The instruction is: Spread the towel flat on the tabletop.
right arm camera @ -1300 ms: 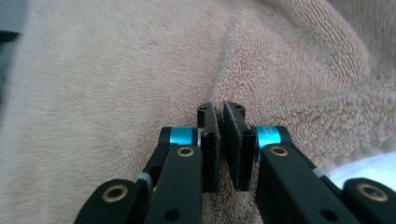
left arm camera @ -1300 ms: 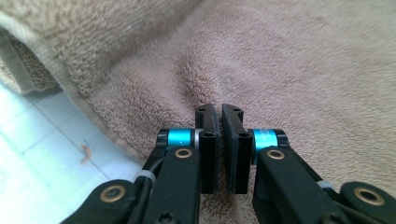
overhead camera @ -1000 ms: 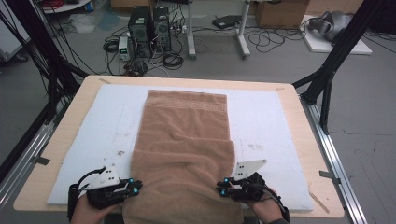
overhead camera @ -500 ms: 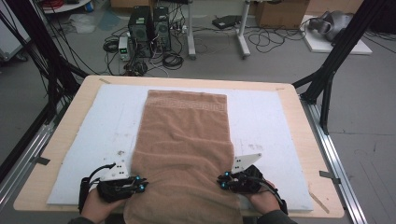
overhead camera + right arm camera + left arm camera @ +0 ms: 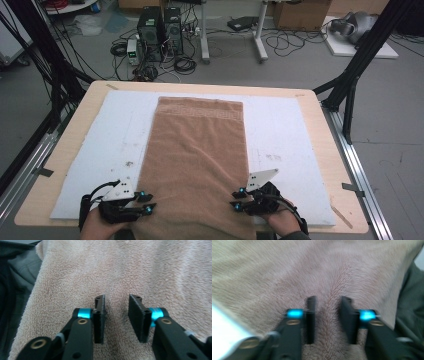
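Two grippers at the near end of my brown towel [image 5: 197, 160], which lies lengthwise on the white mat [image 5: 290, 135]: left gripper [image 5: 149, 201] and right gripper [image 5: 235, 199] both just loosened, jaws apart with terry bunched between them.
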Tool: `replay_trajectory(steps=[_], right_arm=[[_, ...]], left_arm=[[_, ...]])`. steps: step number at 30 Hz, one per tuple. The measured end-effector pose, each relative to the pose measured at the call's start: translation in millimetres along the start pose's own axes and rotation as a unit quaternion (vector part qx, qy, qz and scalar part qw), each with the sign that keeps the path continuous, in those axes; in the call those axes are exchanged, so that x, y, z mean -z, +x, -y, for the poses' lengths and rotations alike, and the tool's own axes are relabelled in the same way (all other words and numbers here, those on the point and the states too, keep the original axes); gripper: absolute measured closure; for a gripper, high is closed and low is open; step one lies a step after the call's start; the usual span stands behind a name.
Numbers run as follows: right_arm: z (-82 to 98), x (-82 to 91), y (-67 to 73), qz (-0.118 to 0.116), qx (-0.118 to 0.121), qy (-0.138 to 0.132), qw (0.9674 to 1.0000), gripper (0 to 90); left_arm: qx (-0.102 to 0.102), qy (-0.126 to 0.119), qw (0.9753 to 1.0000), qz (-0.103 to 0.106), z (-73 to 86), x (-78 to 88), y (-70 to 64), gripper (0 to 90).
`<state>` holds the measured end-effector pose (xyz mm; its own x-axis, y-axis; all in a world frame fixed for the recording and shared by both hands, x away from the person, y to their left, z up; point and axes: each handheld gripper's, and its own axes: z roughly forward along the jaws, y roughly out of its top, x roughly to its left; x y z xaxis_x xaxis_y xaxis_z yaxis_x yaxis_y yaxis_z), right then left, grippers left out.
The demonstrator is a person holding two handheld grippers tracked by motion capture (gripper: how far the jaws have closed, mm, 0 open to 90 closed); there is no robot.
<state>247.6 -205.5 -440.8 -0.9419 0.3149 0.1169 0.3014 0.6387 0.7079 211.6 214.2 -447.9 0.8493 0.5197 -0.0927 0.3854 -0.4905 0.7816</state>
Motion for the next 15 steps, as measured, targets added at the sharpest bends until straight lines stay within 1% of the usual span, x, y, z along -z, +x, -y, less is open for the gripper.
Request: replay_trajectory(steps=[1, 2, 3, 4, 5, 6, 7, 9, 11, 12, 13, 14, 15], right_arm=[[0.3, -0.4, 0.1, -0.004, 0.002, -0.001, 1.0000, 76.2], [0.9, -0.3, -0.2, -0.011, 0.003, -0.003, 0.9999, 80.1], [1.5, -0.3, 0.4, -0.012, 0.005, -0.005, 0.9999, 81.9], [1.8, 0.2, 0.4, -0.012, 0.008, -0.007, 0.9999, 82.7], [2.1, 1.1, 0.1, -0.016, 0.006, -0.007, 0.9998, 83.3], [2.5, 1.7, -0.1, -0.018, 0.005, -0.009, 0.9998, 83.6], [3.1, 2.3, 0.3, -0.020, 0.005, -0.010, 0.9997, 83.6], [4.1, 4.5, 1.5, -0.026, 0.007, -0.011, 0.9996, 83.7], [5.4, 8.5, 3.0, -0.026, 0.008, -0.016, 0.9995, 83.6], [6.0, 10.7, 3.0, -0.030, 0.002, -0.021, 0.9993, 82.9], [6.5, 12.9, 1.8, -0.030, -0.001, -0.028, 0.9992, 80.3], [6.5, 15.0, 0.5, -0.024, -0.008, -0.035, 0.9991, 77.1], [6.1, 16.8, -1.9, -0.023, -0.014, -0.039, 0.9989, 73.9]], left_arm=[[0.005, -0.001, 1.0000, 0.002, 0.4, 0.6, 0.2, 80.2], [0.005, -0.006, 1.0000, -0.002, 1.1, 1.1, -0.9, 82.9], [-0.001, -0.008, 0.9999, -0.008, 1.6, 1.8, -2.7, 84.0], [-0.003, -0.009, 0.9998, -0.014, 2.0, 2.0, -5.2, 84.4], [-0.004, -0.011, 0.9998, -0.019, 2.3, 2.7, -7.2, 84.6], [-0.001, -0.016, 0.9997, -0.020, 2.9, 3.3, -9.1, 84.8], [0.002, -0.018, 0.9997, -0.018, 3.7, 4.0, -11.2, 84.9], [0.000, -0.017, 0.9998, -0.012, 5.2, 6.4, -15.9, 85.0], [0.002, -0.020, 0.9998, -0.007, 5.7, 10.0, -19.7, 84.8], [0.006, -0.026, 0.9996, -0.004, 5.4, 11.8, -20.9, 84.3], [0.009, -0.031, 0.9995, -0.003, 4.4, 13.5, -21.3, 82.4], [0.013, -0.035, 0.9993, -0.006, 2.5, 14.9, -20.9, 76.5], [0.017, -0.041, 0.9990, -0.008, 0.9, 15.3, -20.4, 70.5]])
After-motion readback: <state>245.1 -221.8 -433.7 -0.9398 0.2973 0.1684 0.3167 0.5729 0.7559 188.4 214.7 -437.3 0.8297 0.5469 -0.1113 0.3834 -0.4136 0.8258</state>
